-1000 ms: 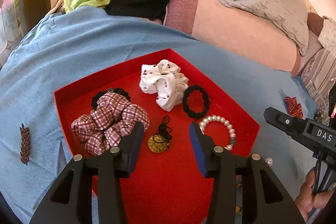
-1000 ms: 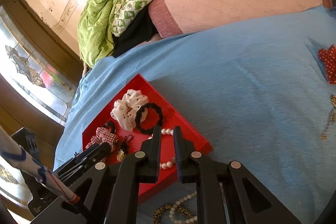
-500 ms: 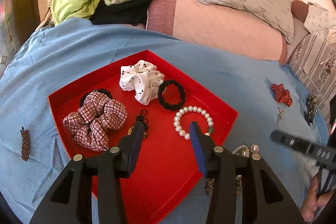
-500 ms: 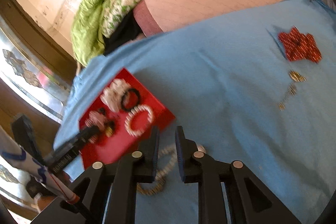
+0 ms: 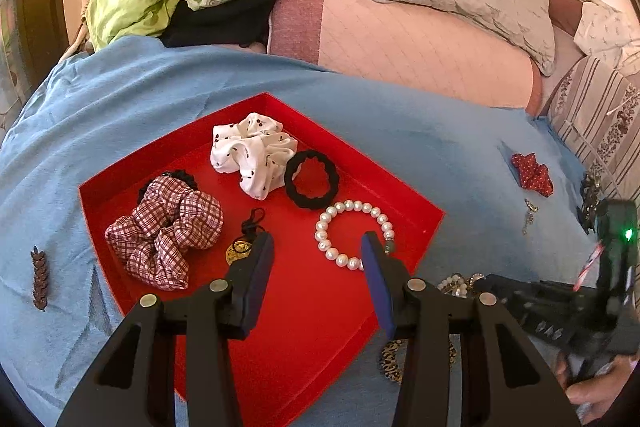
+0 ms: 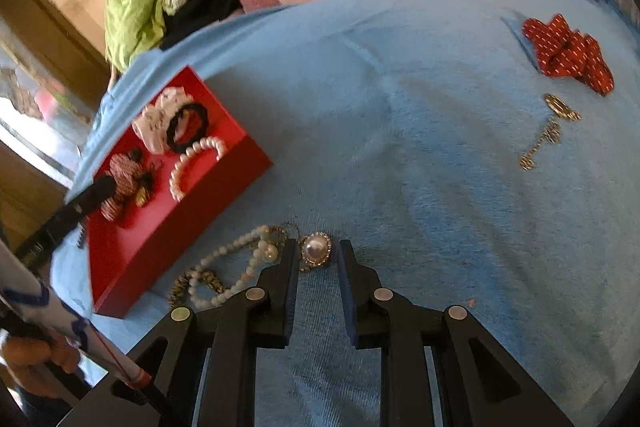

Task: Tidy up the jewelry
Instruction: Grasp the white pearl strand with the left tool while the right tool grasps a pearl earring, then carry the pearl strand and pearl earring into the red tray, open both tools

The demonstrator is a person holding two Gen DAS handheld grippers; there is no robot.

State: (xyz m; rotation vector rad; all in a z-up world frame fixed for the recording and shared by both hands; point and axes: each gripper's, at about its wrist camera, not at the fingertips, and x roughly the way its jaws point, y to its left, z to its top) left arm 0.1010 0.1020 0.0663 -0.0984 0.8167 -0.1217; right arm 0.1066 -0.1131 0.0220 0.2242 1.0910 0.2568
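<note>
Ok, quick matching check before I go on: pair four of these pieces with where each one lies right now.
Things:
1. pearl bracelet
2. red dotted scrunchie
3. pearl brooch
4. brown leaf clip

Places:
A. on the blue cloth, left of the tray in the left wrist view
B. inside the red tray
C. on the blue cloth, just ahead of the right claw
D. on the blue cloth, far right, well away from the tray

Pairs: 1-B, 2-D, 3-C, 4-A

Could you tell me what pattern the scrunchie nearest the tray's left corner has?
The scrunchie is red-and-white plaid, clearest in the left wrist view.
</note>
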